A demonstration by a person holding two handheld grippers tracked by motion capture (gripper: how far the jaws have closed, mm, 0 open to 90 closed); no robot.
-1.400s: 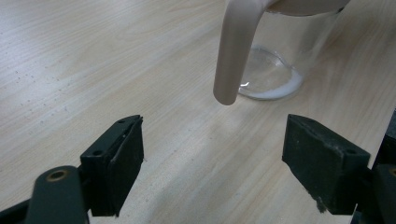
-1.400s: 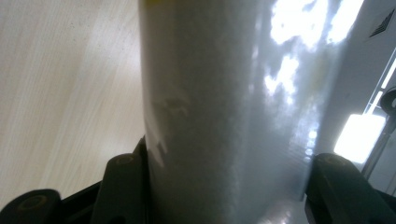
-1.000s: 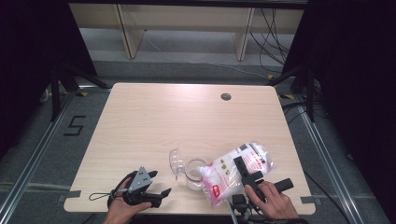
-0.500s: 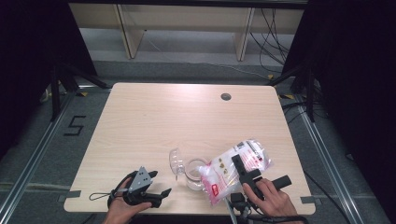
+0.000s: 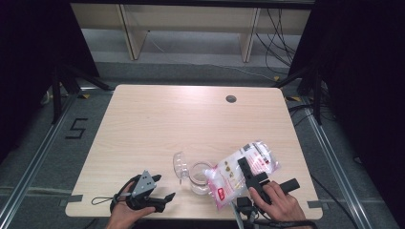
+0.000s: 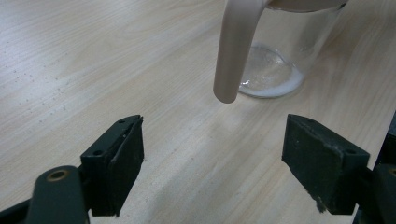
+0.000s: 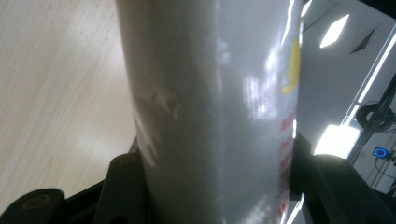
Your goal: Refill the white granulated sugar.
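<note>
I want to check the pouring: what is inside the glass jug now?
In the glass jug, a thin layer of white powder lies along the bottom edge. The tilted bag in the right gripper covers part of its mouth from above.

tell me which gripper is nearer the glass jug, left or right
Right. The right gripper holds the plastic bag tipped over the glass jug, just beside it. The left gripper rests on the table farther off, fingers open toward the jug's handle.
</note>
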